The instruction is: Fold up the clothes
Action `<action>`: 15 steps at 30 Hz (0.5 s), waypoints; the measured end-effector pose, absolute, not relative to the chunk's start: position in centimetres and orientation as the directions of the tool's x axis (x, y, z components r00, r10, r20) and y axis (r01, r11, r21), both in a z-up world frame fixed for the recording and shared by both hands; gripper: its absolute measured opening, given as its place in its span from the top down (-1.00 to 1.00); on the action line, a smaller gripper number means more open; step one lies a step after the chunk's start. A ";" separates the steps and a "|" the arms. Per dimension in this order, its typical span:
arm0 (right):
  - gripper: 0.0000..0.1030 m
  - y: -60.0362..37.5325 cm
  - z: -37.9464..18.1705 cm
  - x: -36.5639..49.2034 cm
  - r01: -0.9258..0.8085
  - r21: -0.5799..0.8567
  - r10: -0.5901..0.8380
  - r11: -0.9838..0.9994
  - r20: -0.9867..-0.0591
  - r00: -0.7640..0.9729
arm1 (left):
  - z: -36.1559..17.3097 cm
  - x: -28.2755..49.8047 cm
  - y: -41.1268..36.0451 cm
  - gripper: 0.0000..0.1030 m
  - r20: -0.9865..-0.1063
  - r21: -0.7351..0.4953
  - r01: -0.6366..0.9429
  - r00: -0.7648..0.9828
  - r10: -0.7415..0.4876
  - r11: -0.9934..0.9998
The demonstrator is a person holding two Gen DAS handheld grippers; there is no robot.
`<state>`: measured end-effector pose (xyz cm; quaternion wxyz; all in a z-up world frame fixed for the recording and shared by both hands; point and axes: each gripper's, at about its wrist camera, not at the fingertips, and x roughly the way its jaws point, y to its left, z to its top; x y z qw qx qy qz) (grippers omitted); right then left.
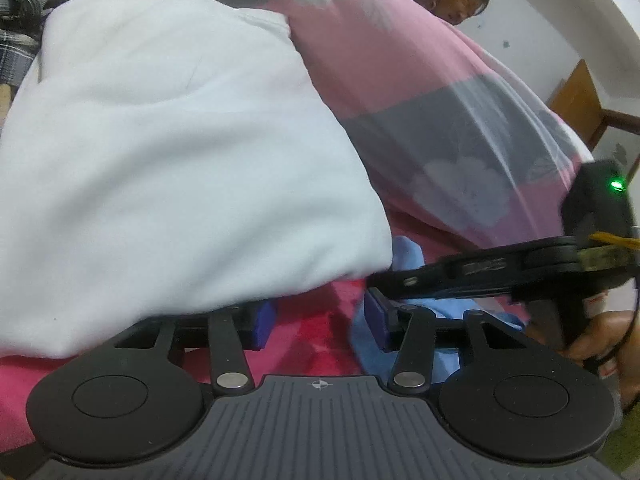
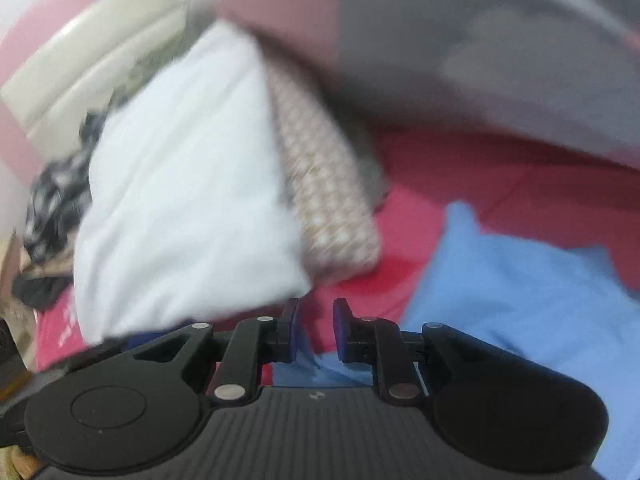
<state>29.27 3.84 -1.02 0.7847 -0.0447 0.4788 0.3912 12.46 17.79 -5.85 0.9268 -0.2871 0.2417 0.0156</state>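
Looking along the left gripper (image 1: 320, 318), the left wrist view shows its blue fingers (image 1: 264, 326) standing apart with nothing between them, only the red bedspread (image 1: 312, 320) beneath. A folded white garment (image 1: 172, 152) lies on the bed, its lower edge draped over the left finger; a blue cloth (image 1: 404, 256) lies crumpled just beside its right corner. The right gripper (image 1: 500, 268) enters from the right, held by a hand (image 1: 604, 340). Risk: the white edge resting on the finger could be dragged and the fold spoiled if the gripper shifts.

Right wrist view, heavily blurred: the right gripper (image 2: 316, 328) has its fingers (image 2: 342, 330) slightly apart, empty, above the bedspread (image 2: 460, 176) and an edge of the blue cloth (image 2: 520, 280). The white garment (image 2: 188, 200) sits to the left, atop a patterned fabric (image 2: 328, 208). Risk: with so narrow a gap, the fingers may pinch one thin layer of the blue cloth, or catch the bedspread with it; the blur suggests fast movement, which makes a clean grasp less certain.
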 end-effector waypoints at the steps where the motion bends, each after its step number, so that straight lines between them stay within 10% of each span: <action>1: 0.63 4.8 -1.5 29.3 -0.664 0.289 0.553 0.689 -0.802 0.226 | -5.8 12.5 17.9 0.12 -0.457 -0.519 -0.174 0.884 -0.101 0.837; 6: 0.61 9.8 -3.9 32.0 -0.626 0.301 0.510 0.720 -0.841 0.183 | -6.3 14.1 19.1 0.76 -0.479 -0.471 -0.249 0.878 -0.008 0.846; 15: 0.73 13.4 -2.7 34.8 -0.608 0.281 0.523 0.742 -0.811 0.262 | -5.1 18.8 21.5 0.83 -0.500 -0.534 -0.293 0.866 -0.017 0.793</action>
